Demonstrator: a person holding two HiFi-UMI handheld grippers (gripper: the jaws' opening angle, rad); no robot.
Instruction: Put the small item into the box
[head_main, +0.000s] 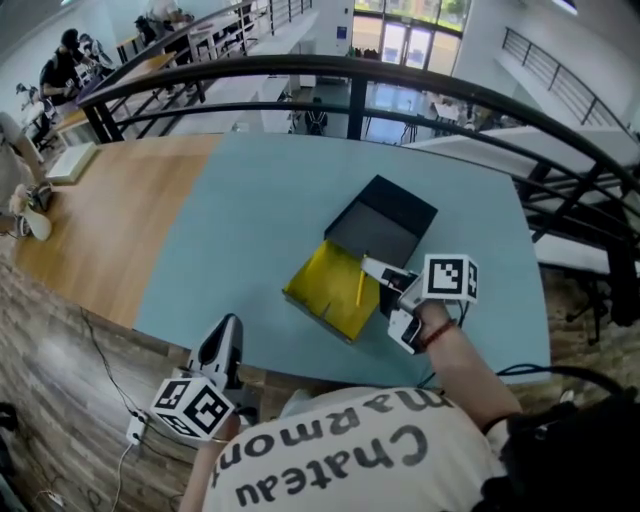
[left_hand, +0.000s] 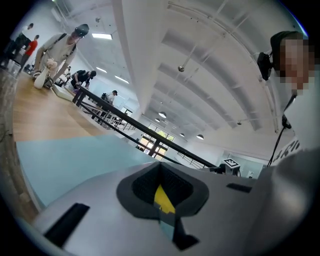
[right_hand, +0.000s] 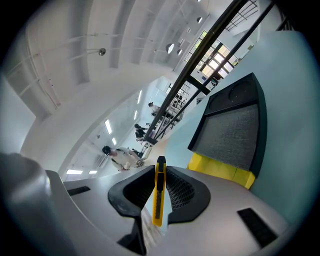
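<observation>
An open box lies on the blue-green table (head_main: 240, 220): a black tray (head_main: 385, 222) with grey lining and a yellow half (head_main: 330, 290) joined at its near side. My right gripper (head_main: 370, 272) hovers over the yellow half, shut on a yellow utility knife (head_main: 360, 287). In the right gripper view the knife (right_hand: 159, 182) stands upright between the pads of my right gripper (right_hand: 159, 200), with the black tray (right_hand: 232, 130) and yellow half (right_hand: 220, 170) ahead. My left gripper (head_main: 222, 345) hangs at the table's near edge, shut and holding nothing; in its own view the left gripper (left_hand: 161, 192) faces along the table.
A black curved railing (head_main: 350, 75) runs behind the table's far edge. Wooden floor (head_main: 90, 220) lies to the left, with a cable (head_main: 110, 375) trailing across it. People (left_hand: 60, 50) stand far off to the left.
</observation>
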